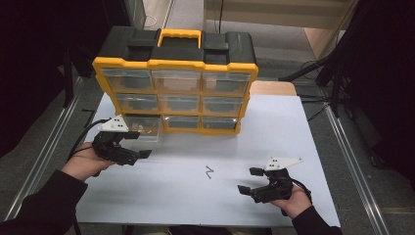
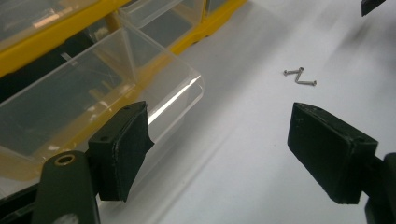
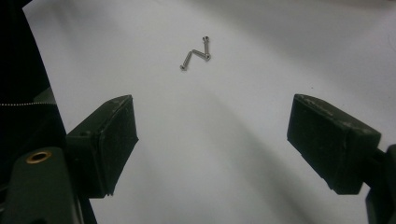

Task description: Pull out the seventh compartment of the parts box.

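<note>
From above, the left tool (image 1: 128, 147) hangs beside a clear drawer (image 1: 147, 127) pulled from the yellow organizer (image 1: 176, 63); the right tool (image 1: 252, 181) hovers over the white counter (image 1: 195, 196). Left gripper view: jaws spread wide, empty, drawer just behind. Right gripper view: jaws wide, nothing held, small screws (image 3: 196, 56) ahead.

A flat white rectangular table top (image 1: 274, 147) carries a yellow-and-black plastic organiser case (image 1: 176, 73) with clear compartment fronts, standing upright at about twelve o'clock. One clear plastic drawer (image 1: 144, 128) is pulled out from its lower left corner at ten o'clock. A few small silver metal screws (image 1: 210, 172) lie touching in a zigzag just toward six o'clock from centre.
</note>
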Demonstrator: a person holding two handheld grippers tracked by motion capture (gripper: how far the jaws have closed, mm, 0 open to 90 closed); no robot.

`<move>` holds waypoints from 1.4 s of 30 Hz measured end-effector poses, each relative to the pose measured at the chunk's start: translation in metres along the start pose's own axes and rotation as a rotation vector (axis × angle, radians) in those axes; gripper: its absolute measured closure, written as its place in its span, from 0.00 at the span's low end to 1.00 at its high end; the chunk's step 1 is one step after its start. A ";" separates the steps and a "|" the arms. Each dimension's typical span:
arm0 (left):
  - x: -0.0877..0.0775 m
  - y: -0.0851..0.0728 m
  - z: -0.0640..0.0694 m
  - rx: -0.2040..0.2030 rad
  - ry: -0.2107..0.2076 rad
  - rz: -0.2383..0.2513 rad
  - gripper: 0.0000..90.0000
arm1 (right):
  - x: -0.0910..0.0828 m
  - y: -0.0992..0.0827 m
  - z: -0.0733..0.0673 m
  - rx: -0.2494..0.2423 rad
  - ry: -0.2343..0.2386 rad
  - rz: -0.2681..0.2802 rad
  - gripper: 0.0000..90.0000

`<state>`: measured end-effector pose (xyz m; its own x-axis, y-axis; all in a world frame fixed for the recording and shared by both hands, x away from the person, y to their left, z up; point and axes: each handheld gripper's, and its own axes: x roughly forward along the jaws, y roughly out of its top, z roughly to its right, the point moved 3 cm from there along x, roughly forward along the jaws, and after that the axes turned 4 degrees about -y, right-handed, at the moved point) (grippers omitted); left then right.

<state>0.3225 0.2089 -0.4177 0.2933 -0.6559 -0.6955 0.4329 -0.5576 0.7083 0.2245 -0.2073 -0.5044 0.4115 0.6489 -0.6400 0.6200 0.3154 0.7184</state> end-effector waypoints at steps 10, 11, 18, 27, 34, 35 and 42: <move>0.000 -0.008 0.017 -0.004 0.022 0.004 0.23 | 0.000 0.000 0.000 0.002 -0.002 -0.002 0.19; 0.001 -0.009 0.019 0.002 0.025 0.005 0.23 | 0.000 0.000 0.000 0.002 -0.003 -0.002 0.19; 0.006 -0.016 0.026 -0.003 0.035 0.013 0.23 | 0.000 0.000 0.000 0.006 -0.004 -0.002 0.19; 0.010 -0.027 0.036 -0.024 0.011 0.031 0.23 | 0.001 0.000 0.000 0.019 -0.001 -0.004 0.18; 0.012 -0.036 0.040 -0.026 0.003 0.046 0.23 | 0.000 0.001 0.000 0.012 -0.002 0.002 0.18; 0.012 -0.037 0.041 -0.023 0.001 0.049 0.23 | 0.000 0.001 0.000 0.010 -0.002 0.002 0.18; 0.012 -0.043 0.041 -0.016 0.044 0.062 0.23 | 0.000 0.002 -0.001 0.007 0.004 -0.005 0.18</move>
<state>0.2726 0.2044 -0.4510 0.3574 -0.6656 -0.6552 0.4262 -0.5080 0.7486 0.2250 -0.2054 -0.5029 0.4059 0.6499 -0.6425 0.6266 0.3139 0.7133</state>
